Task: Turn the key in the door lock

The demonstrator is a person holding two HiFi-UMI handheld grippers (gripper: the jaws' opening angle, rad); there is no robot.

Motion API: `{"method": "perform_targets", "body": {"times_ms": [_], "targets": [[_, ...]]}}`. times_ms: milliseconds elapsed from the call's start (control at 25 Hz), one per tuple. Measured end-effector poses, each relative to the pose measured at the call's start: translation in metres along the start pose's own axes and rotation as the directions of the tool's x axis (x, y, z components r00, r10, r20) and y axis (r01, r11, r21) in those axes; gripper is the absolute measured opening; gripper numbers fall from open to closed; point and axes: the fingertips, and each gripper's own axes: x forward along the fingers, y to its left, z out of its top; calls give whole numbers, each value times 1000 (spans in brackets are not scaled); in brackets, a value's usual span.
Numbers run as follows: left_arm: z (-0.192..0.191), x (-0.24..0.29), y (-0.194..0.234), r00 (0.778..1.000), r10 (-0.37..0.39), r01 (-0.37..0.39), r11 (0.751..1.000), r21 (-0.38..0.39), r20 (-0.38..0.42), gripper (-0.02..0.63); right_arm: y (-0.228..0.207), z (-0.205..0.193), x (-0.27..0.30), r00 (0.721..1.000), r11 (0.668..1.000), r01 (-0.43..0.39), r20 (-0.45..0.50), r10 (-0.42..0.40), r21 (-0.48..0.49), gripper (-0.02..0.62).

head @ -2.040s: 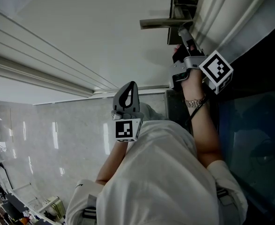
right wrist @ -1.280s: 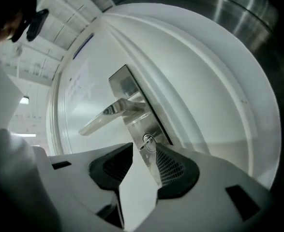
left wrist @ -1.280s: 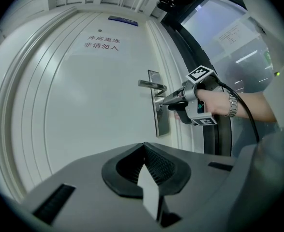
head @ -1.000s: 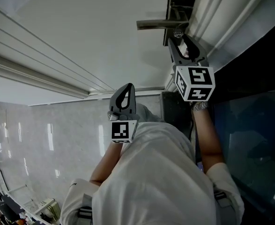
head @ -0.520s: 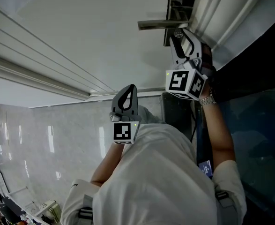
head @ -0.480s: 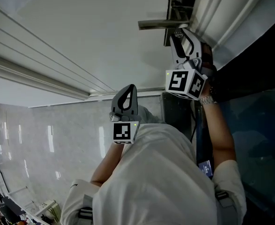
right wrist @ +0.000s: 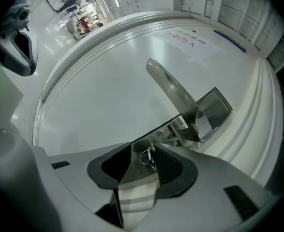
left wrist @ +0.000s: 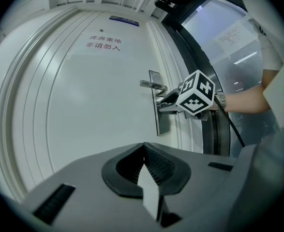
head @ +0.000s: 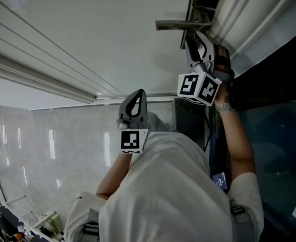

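The white door fills the head view, with its metal lever handle (head: 180, 24) and lock plate (head: 192, 4) at the top. My right gripper (head: 194, 40) reaches up to the lock just under the handle, with its marker cube (head: 198, 87) below it. In the right gripper view the small metal key (right wrist: 149, 157) with its ring sits between the jaws, right in front of the lock plate (right wrist: 214, 108) and below the handle (right wrist: 173, 93). The jaws are closed on it. My left gripper (head: 133, 105) hangs lower and further left, away from the lock, shut with nothing in it.
A dark glass panel (head: 269, 135) stands to the right of the door frame. The person's white-clad body (head: 168, 190) fills the lower middle of the head view. A glossy tiled floor (head: 52, 150) lies to the left. The door carries a small sign (left wrist: 102, 42) high up.
The right gripper has rolled about its own axis at the lock, so its marker cube now shows different faces. The left gripper has stayed where it was.
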Motion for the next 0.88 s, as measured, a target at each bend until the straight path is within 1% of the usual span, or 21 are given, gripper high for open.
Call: {"method": "perform_targets", "body": {"times_ms": [160,240,360,400,440,520,560,760,880], "targets": [[-1,1,1,1000,-2,2,1000,0,-1,9,0,0,0,1000,1000,13,0,-13,-11,150],[-1,2,0,1000,-2,2,1000,-1,0,9,0,0,0,1000,1000,20,6,-20,3,150],[0,3,-1,1000,-6,6,1000,0,0,9,-2,0,-1,999,997,36,24,-38,75,150],[0,3,-1,1000,-7,7,1000,1,0,9,-5,0,-2,998,993,44,28,-47,111,138],[-1,4,-1,1000,-8,8,1000,3,-1,9,-9,0,-2,998,988,53,31,-58,148,116],[0,5,-1,1000,-7,7,1000,3,-1,9,-17,0,-2,996,974,71,33,-80,216,50],[0,5,-1,1000,-6,6,1000,3,0,9,-19,0,-3,995,967,78,35,-89,241,34],[2,7,-2,1000,-3,3,1000,2,-1,9,-22,-1,-5,989,954,127,34,-141,271,20],[2,8,-2,1000,1,-1,1000,4,0,9,-24,-1,-5,988,925,128,38,-151,358,15]]}}
